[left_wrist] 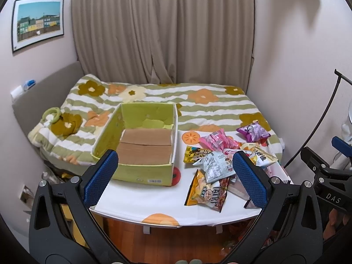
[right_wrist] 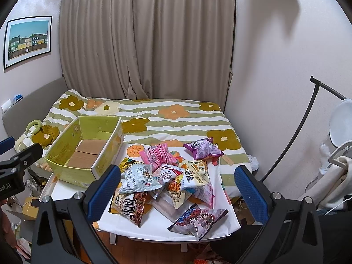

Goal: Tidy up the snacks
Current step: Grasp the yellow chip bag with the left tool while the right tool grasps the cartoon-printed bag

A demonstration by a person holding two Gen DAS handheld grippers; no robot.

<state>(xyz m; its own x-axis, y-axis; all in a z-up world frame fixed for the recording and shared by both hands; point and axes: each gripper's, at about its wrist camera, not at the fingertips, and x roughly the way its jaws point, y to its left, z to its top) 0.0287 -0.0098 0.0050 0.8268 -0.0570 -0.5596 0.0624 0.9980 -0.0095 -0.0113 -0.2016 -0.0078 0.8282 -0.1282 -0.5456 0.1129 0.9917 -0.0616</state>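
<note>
A green cardboard box (left_wrist: 138, 171) stands open on the left of a small white table (left_wrist: 140, 200); only its brown bottom flaps show inside. A pile of several snack bags (left_wrist: 217, 160) lies on the table's right half, a purple bag (left_wrist: 253, 132) at the far end. My left gripper (left_wrist: 173, 176) hovers open above the table's near edge, nothing between its blue pads. In the right wrist view the box (right_wrist: 72, 176) sits at left and the snack pile (right_wrist: 167, 180) in the middle. My right gripper (right_wrist: 180, 189) is open over the pile, holding nothing.
A bed with a flowered, green-striped quilt (left_wrist: 198, 107) lies behind the table, beige curtains (left_wrist: 162, 28) beyond it. A lamp stand (right_wrist: 308, 132) and white clothes (right_wrist: 334, 176) stand at right. Clutter lies on the floor to the left (right_wrist: 24, 209). Wooden floor shows under the table.
</note>
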